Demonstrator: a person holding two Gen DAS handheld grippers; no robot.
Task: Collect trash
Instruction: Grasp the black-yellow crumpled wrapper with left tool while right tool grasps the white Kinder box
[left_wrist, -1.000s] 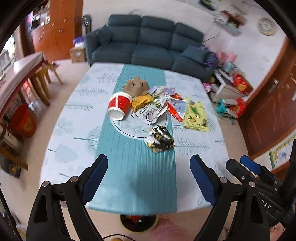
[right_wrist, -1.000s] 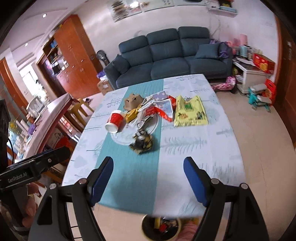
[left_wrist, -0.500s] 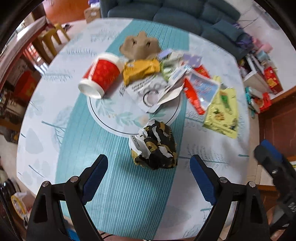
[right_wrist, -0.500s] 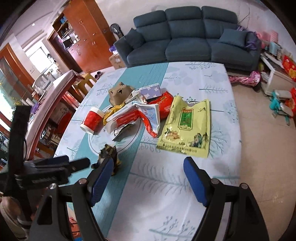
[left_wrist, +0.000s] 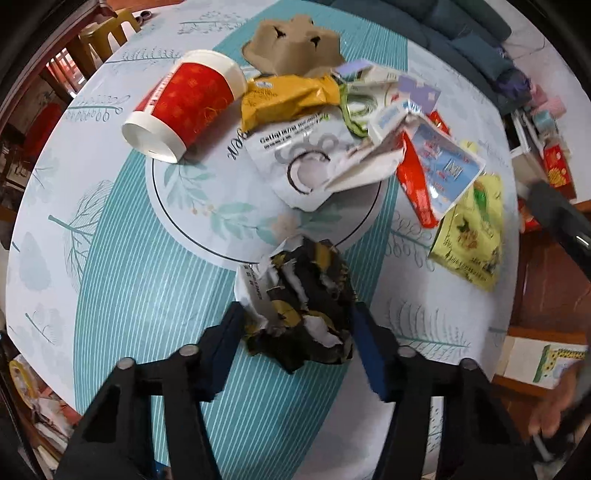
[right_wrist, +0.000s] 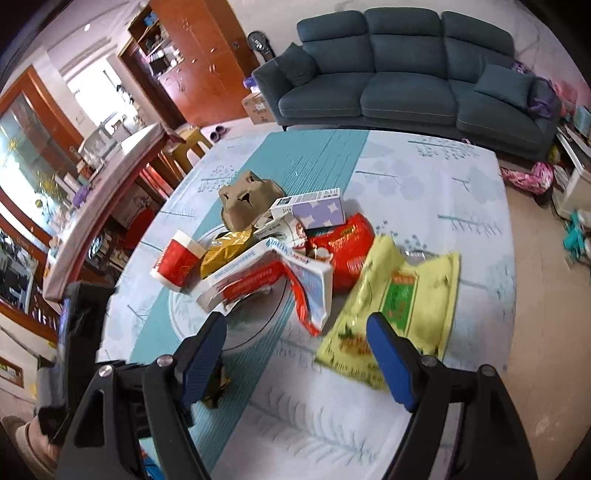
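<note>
Only the left view shows the left gripper (left_wrist: 297, 334) pointing steeply down, jaws closing around the crumpled wad (left_wrist: 301, 308) on the table (left_wrist: 122, 266). The right gripper (right_wrist: 295, 354) hangs wide open, empty, above the yellow bag (right_wrist: 399, 295).

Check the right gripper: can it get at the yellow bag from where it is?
Probably yes. The right gripper is open, and the yellow bag lies flat on the table just beyond its fingertips, with nothing on top.
</note>
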